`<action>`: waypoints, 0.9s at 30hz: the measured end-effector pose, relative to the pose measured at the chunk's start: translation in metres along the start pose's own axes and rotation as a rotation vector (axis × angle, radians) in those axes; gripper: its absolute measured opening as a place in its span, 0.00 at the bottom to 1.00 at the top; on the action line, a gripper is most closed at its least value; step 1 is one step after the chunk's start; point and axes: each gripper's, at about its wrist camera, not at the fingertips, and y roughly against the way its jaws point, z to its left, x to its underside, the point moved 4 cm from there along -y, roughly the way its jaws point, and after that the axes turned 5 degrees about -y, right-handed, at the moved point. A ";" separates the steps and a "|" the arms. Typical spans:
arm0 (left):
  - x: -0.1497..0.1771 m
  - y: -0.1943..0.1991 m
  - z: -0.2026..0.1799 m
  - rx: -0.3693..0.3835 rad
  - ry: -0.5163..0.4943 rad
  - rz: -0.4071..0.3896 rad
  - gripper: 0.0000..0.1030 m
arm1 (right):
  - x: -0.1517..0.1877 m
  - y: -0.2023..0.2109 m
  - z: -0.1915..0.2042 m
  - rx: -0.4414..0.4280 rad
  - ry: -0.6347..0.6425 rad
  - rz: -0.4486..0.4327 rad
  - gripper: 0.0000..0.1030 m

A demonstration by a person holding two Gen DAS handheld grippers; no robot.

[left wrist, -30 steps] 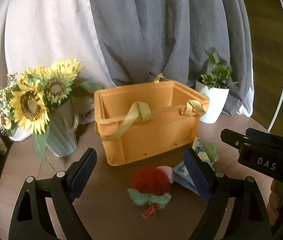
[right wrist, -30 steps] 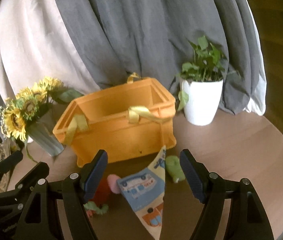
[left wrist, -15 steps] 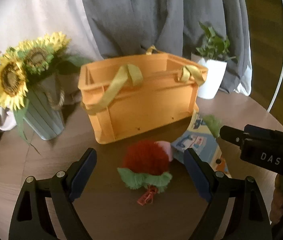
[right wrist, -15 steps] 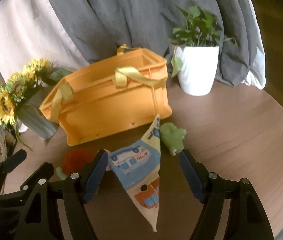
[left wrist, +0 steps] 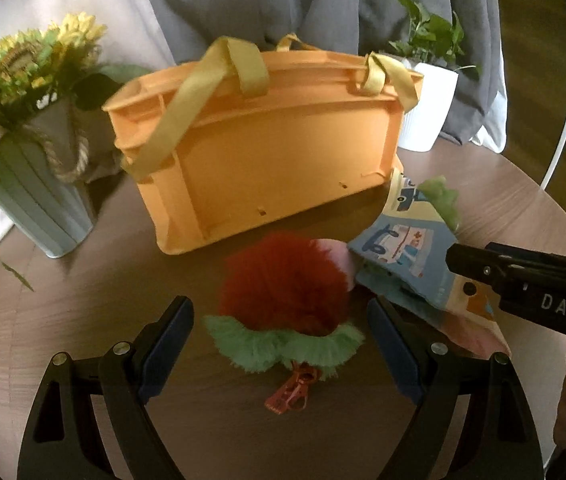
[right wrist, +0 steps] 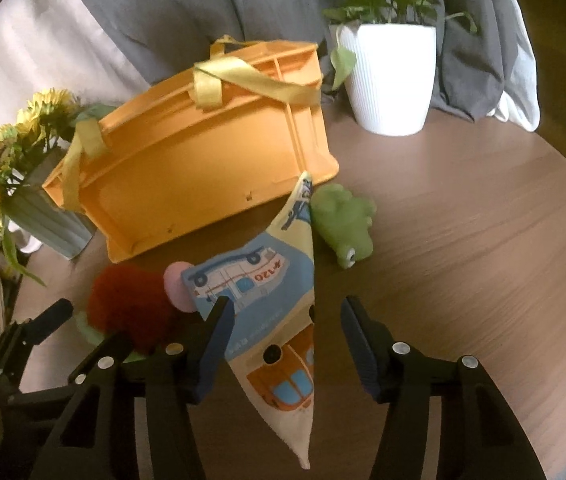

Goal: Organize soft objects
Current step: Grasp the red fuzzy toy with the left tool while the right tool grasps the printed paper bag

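Between my left gripper's spread fingers lies the red pom-pom, lined up for grabbing; orange basket at twelve o'clock. My right gripper gapes around the printed cloth

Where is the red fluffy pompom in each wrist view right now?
Left wrist view: the red pompom lies centre frame on the table, just ahead of the open left claw.
Right wrist view: it sits low left, partly hidden behind the left finger of the right claw.
Shared landmark: the orange crate behind it.
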 end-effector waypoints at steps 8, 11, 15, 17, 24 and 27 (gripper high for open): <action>0.001 -0.021 0.000 0.002 -0.014 0.021 0.84 | 0.001 -0.016 -0.001 -0.024 -0.020 0.032 0.48; 0.001 -0.027 0.000 0.008 -0.008 0.033 0.74 | 0.002 -0.022 -0.001 -0.028 -0.027 0.043 0.45; 0.003 -0.032 0.000 0.027 0.005 0.050 0.54 | 0.004 -0.032 -0.002 -0.039 -0.037 0.074 0.34; 0.004 -0.033 -0.002 0.038 0.007 0.060 0.44 | 0.006 -0.033 -0.003 -0.037 -0.037 0.078 0.24; 0.006 -0.028 -0.003 0.035 0.033 0.060 0.35 | 0.005 -0.028 0.000 -0.042 -0.007 0.084 0.10; 0.005 -0.021 -0.003 0.027 0.050 0.052 0.35 | 0.005 -0.023 0.002 -0.048 0.010 0.084 0.09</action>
